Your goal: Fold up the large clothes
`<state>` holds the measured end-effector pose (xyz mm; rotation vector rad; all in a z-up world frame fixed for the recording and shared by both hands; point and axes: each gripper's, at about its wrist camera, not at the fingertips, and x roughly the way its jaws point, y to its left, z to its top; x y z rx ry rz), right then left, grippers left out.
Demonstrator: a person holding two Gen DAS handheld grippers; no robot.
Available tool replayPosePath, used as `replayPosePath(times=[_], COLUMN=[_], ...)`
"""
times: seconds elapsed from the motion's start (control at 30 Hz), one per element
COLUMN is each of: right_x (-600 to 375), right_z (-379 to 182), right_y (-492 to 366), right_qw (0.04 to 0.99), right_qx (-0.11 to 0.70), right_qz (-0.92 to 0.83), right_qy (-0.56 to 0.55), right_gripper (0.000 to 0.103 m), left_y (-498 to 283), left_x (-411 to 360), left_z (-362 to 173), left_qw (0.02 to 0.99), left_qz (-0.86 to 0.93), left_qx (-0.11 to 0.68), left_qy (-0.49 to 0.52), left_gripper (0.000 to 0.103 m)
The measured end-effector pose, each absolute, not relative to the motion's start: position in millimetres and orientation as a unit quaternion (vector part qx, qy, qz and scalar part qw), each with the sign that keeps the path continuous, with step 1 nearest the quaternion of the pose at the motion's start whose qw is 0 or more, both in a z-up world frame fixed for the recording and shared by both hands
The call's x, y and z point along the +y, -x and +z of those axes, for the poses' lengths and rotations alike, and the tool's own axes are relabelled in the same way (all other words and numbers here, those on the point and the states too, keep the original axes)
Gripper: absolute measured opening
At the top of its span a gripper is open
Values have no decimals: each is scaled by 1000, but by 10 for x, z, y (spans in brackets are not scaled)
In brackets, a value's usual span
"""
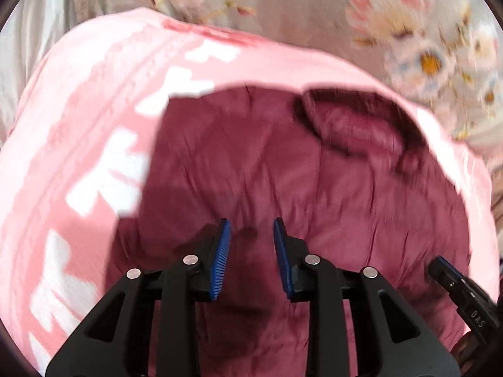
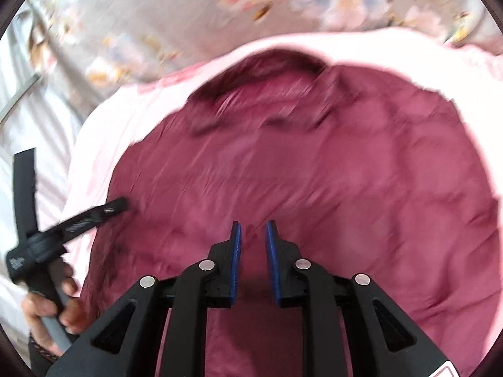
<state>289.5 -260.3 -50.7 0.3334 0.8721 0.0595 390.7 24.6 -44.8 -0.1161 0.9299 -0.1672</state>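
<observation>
A large maroon quilted jacket (image 1: 267, 163) lies spread flat on a pink blanket (image 1: 78, 132), its collar (image 1: 352, 125) at the far end. It fills the right wrist view too (image 2: 314, 172), on the same pink blanket (image 2: 103, 132). My left gripper (image 1: 251, 238) hovers over the jacket's middle, jaws apart and empty. My right gripper (image 2: 254, 238) also hovers over the jacket, jaws slightly apart and empty. The left gripper also shows in the right wrist view (image 2: 78, 220) at the jacket's left edge. The right gripper's tip shows in the left wrist view (image 1: 452, 286).
A grey floral bedsheet (image 1: 408, 47) lies beyond the blanket, also in the right wrist view (image 2: 141, 15). White bedding (image 2: 19, 119) lies at the left. The pink blanket carries white lettering (image 1: 103, 182). A hand (image 2: 56, 311) grips the left tool's handle.
</observation>
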Motion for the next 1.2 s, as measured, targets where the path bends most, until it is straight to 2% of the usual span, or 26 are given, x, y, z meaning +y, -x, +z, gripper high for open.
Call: replayPosePath(times=[0.07, 0.13, 0.3, 0.47, 0.67, 0.73, 0.77, 0.83, 0.93, 1.03, 1.1, 1.13, 1.17, 1.2], right_x=[-2671, -2727, -2863, -2942, -2870, -2931, -2966, -3088, -3324, -3516, -3578, -3594, -3595, -3585], right_z=[-404, -380, -579, -839, -907, -860, -828, -721, -550, -594, -672, -733, -763, -759], right_y=[-2983, -3122, -3391, -3423, -3400, -3393, -3388, -3373, -3445, -3658, -3792, -3881, -3937, -3953], right_qw=[901, 904, 895, 891, 899, 896, 895, 895, 891, 862, 847, 837, 832, 831], right_qx=[409, 408, 428, 439, 427, 430, 428, 410, 373, 371, 384, 394, 401, 402], right_qz=[4, -19, -46, -46, -47, -34, -27, -9, 11, 39, 36, 39, 47, 51], right_qy=[-145, -130, -119, -110, -83, -106, -124, -175, -259, -342, -366, -377, -381, -380], right_gripper=[18, 18, 18, 13, 14, 19, 28, 56, 62, 63, 63, 60, 53, 27], left_y=[-4064, -4230, -4543, -4515, -4467, -4489, -4508, -4540, -4679, -4984, -5166, -5192, -5209, -5204], left_x=[167, 48, -224, -300, -351, -313, -253, -114, 18, -131, -232, -265, -301, -343], left_z=[-335, -352, -688, -857, -925, -870, -816, -680, -458, -556, -785, -864, -937, -952], left_qw=[896, 894, 875, 881, 888, 884, 879, 871, 859, 826, 783, 767, 755, 752], left_qz=[-69, -61, -49, -42, -43, -47, -59, -100, -141, -174, -194, -198, -202, -212], left_qx=[437, 443, 481, 471, 456, 464, 472, 475, 457, 489, 531, 543, 553, 556], left_qy=[46, 36, 18, -8, -32, -19, 6, 77, 183, 221, 260, 277, 290, 285], left_gripper=[36, 41, 41, 43, 44, 43, 44, 46, 67, 69, 67, 55, 32, 19])
